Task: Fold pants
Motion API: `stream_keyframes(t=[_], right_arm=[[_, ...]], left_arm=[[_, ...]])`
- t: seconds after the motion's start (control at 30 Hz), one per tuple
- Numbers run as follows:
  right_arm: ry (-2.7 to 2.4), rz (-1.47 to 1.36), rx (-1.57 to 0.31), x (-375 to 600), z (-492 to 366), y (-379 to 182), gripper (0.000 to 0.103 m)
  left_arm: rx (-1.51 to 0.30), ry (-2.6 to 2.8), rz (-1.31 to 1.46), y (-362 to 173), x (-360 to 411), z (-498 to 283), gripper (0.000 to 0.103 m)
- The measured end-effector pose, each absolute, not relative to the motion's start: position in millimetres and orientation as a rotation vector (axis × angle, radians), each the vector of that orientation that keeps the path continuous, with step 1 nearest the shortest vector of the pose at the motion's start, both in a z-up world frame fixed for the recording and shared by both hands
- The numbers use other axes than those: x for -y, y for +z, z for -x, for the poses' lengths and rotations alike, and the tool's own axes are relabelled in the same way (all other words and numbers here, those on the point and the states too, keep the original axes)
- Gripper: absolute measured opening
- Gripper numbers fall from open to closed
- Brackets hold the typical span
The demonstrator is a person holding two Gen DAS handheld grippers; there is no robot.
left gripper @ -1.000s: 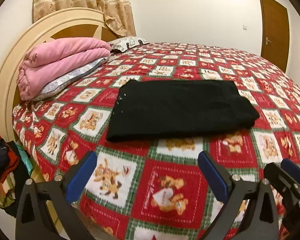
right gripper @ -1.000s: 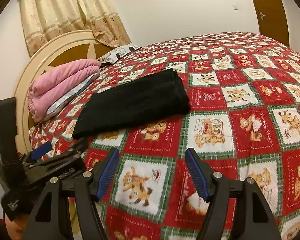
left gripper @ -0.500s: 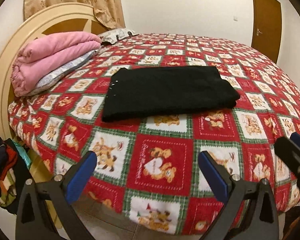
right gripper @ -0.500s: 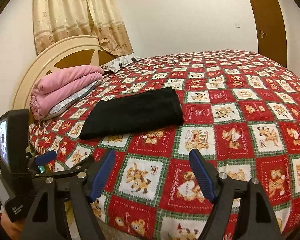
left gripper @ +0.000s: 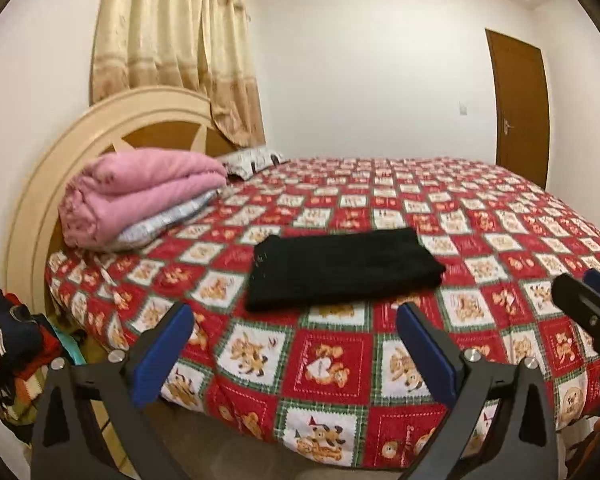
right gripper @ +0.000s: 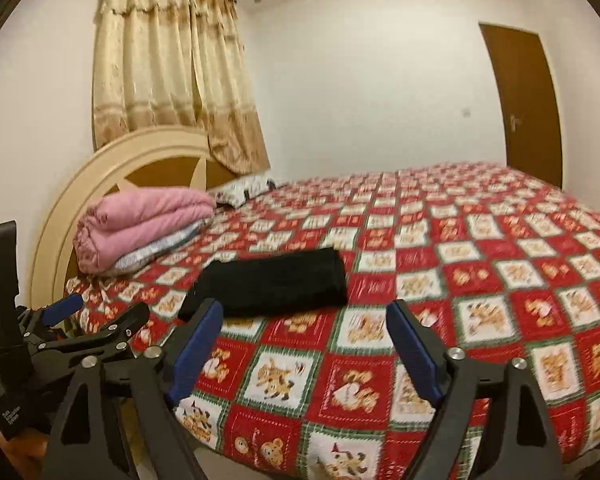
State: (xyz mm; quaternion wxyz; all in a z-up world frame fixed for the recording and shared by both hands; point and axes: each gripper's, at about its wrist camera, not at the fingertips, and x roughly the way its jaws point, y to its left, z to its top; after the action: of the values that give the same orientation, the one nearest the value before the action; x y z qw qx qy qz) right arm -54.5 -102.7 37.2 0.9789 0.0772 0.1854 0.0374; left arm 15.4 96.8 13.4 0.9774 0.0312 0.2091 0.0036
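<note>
The black pants [left gripper: 340,266] lie folded in a flat rectangle on the red patchwork bedspread [left gripper: 480,216], near the bed's front edge. They also show in the right wrist view [right gripper: 272,284]. My left gripper [left gripper: 294,354] is open and empty, held back from the bed's edge, apart from the pants. My right gripper [right gripper: 304,350] is open and empty, also back from the bed. The left gripper's body shows at the left of the right wrist view [right gripper: 76,328].
A folded pink blanket [left gripper: 140,196] on a grey pillow lies by the round headboard [left gripper: 60,152]. A patterned pillow [left gripper: 252,160] is behind it. A pile of clothes [left gripper: 12,352] sits on the floor at left. A brown door [left gripper: 518,104] stands at the far right.
Both grippers have pulled back and up from the bed, so the pants look smaller and farther off. The bed's front edge and floor now show. Both stay open.
</note>
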Motion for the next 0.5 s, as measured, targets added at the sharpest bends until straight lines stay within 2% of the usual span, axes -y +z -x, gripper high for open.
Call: stream_keyframes(t=[0.5], right_arm=[[0.066,-0.144,-0.354,102.2,63.5,42.8,0.088]], left_arm=[[-0.402,0.024,-0.027,15.6,-95.9,-1.7,0.103]])
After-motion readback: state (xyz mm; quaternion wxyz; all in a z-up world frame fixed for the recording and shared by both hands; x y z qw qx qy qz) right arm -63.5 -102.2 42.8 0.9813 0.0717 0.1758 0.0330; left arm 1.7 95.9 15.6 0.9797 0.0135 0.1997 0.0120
